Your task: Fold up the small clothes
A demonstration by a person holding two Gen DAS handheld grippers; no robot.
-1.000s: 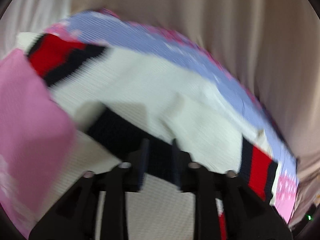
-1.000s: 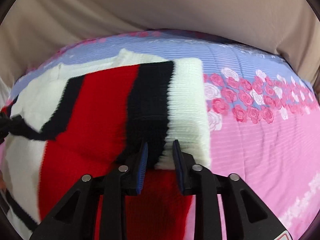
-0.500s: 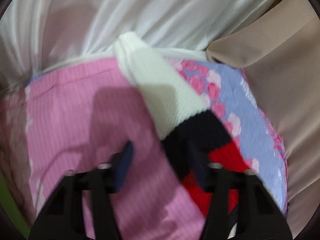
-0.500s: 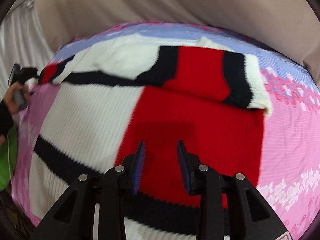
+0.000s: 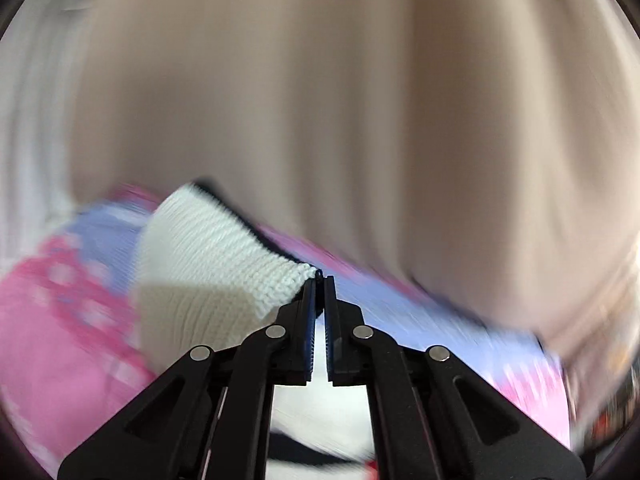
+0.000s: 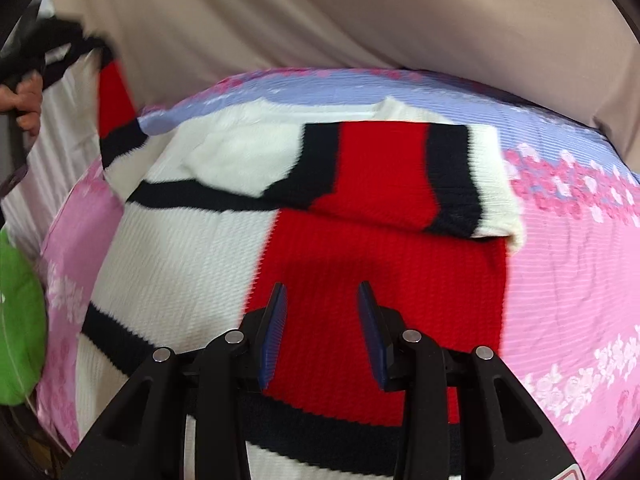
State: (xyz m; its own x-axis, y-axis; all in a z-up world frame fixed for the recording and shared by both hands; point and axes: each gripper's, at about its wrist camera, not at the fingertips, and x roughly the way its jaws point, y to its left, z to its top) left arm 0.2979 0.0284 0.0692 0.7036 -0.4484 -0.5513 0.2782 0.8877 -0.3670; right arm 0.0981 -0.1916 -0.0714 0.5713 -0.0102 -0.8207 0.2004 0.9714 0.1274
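A knitted sweater (image 6: 192, 264) in white, red and black lies spread on the bed. Its right sleeve (image 6: 404, 176) is folded across the body. My right gripper (image 6: 322, 300) is open and empty, hovering over the red panel. My left gripper (image 5: 319, 280) is shut on the white cuff (image 5: 224, 252) of the left sleeve and holds it lifted above the bed. In the right wrist view that raised sleeve (image 6: 114, 108) hangs at the far left under the left gripper (image 6: 92, 46). The left wrist view is blurred.
The bed sheet (image 6: 568, 280) is pink and lilac with a rose print. A beige curtain (image 6: 320, 12) hangs behind the bed. A green object (image 6: 18, 320) sits at the left edge.
My left gripper let go of the sweater body, opened, then shut on the left sleeve cuff and lifted it. My right gripper released the folded right sleeve, opened and drew back over the red panel.
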